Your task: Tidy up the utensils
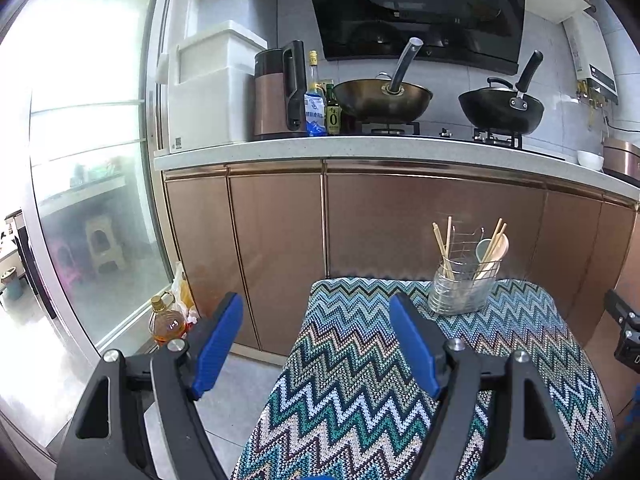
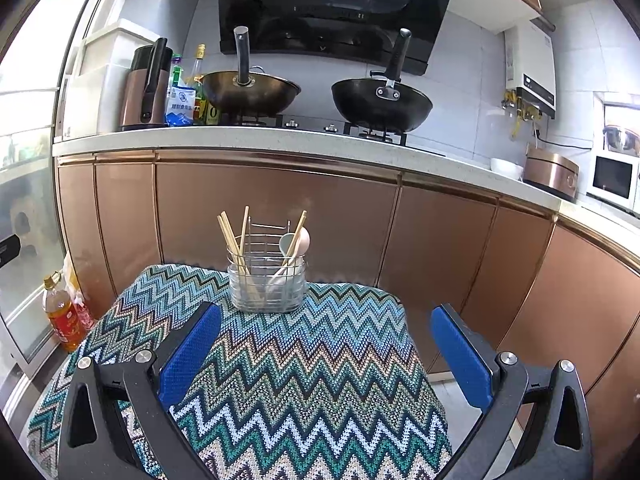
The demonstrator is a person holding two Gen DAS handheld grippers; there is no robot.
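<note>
A small table wears a zigzag cloth (image 2: 288, 360) in blue, green and white, and everything here is told from that cloth. At the far edge of the cloth stands a wire holder (image 2: 267, 280) with a see-through cup around its bottom part. Wooden chopsticks (image 2: 232, 236) stick up from the left side of the holder and lean a little to the left. On the right side of the holder sit two spoons (image 2: 294, 242), one pale green and one cream, with more chopsticks leaning over them. The left gripper (image 1: 316, 340) hangs over the near left edge of the cloth with its blue fingers (image 1: 218, 344) spread wide and nothing between them; one finger is over the floor and the other is over the cloth. The right gripper (image 2: 326, 356) hangs over the near part of the cloth, also spread wide and holding nothing, and the holder sits well ahead of it, a bit to the left of the middle. Down on the floor, left of the cloth, stands a bottle of oil (image 2: 64, 316). Behind the cloth are brown cabinet doors (image 2: 276, 216), and up on the counter above them sit two woks (image 2: 382, 100) on the stove, next to a brown kettle (image 2: 146, 88) and some bottles
</note>
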